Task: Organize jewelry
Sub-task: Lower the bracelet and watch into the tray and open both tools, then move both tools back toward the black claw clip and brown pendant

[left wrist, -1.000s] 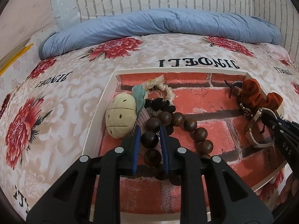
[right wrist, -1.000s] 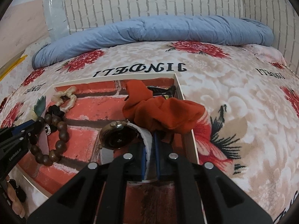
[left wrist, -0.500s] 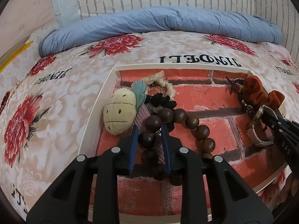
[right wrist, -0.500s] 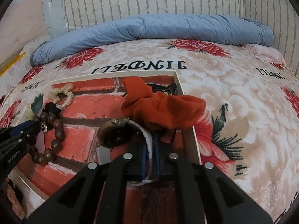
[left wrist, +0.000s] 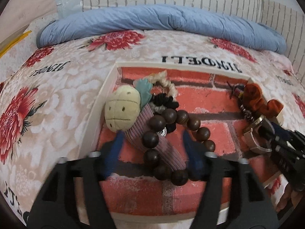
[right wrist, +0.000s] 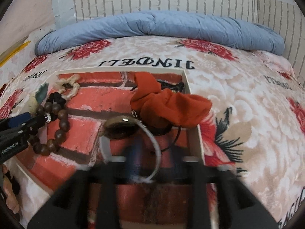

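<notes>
The wooden bead bracelet lies in the left half of the white-rimmed tray on the bed, draped across a lilac corduroy scrunchie beside a plush pineapple charm. The left claw stands released, its blue fingers spread wide to either side of the loop, so the bracelet sits directly ahead and between them, its near beads closest to the right-hand finger. The loop's long axis runs forward and away from the claw.

On the tray's right side, the wristwatch lies face up with its white strap curving toward the right claw, which is blurred but looks parted, the strap between its fingers and apparently untouched. An orange scrunchie rests just behind the watch, against the tray's right wall. Each arm is nearest its own piece.
</notes>
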`<control>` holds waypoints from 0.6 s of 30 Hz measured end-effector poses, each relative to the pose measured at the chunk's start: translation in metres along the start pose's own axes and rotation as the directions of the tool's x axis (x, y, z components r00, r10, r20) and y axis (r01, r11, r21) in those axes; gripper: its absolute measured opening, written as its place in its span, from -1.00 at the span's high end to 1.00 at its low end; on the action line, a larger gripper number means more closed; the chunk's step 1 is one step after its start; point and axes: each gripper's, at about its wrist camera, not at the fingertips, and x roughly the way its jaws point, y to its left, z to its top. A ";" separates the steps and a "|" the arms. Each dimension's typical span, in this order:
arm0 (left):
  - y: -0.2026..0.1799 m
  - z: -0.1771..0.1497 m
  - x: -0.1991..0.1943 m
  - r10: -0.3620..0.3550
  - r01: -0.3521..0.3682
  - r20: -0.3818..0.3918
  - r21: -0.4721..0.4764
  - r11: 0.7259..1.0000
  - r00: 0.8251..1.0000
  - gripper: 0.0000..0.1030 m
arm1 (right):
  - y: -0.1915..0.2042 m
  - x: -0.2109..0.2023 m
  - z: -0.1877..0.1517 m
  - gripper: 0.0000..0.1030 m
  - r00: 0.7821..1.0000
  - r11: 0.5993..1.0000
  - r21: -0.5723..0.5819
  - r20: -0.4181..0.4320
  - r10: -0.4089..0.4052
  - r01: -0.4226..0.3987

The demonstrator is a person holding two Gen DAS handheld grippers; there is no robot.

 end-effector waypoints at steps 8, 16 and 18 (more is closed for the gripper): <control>-0.003 0.003 -0.036 0.011 -0.012 0.090 0.016 1.000 0.996 -0.90 | -0.004 -0.030 -0.001 -0.73 0.996 1.000 0.016 0.084 0.004 -0.005; 0.016 0.000 -0.068 0.047 -0.049 0.105 0.016 0.999 0.993 -0.90 | -0.012 -0.064 -0.007 -0.82 0.994 0.996 0.086 0.111 -0.019 0.010; 0.026 -0.006 -0.082 0.061 -0.062 0.115 0.010 0.998 0.991 -0.90 | -0.011 -0.074 -0.012 -0.82 0.991 0.996 0.084 0.125 -0.046 0.035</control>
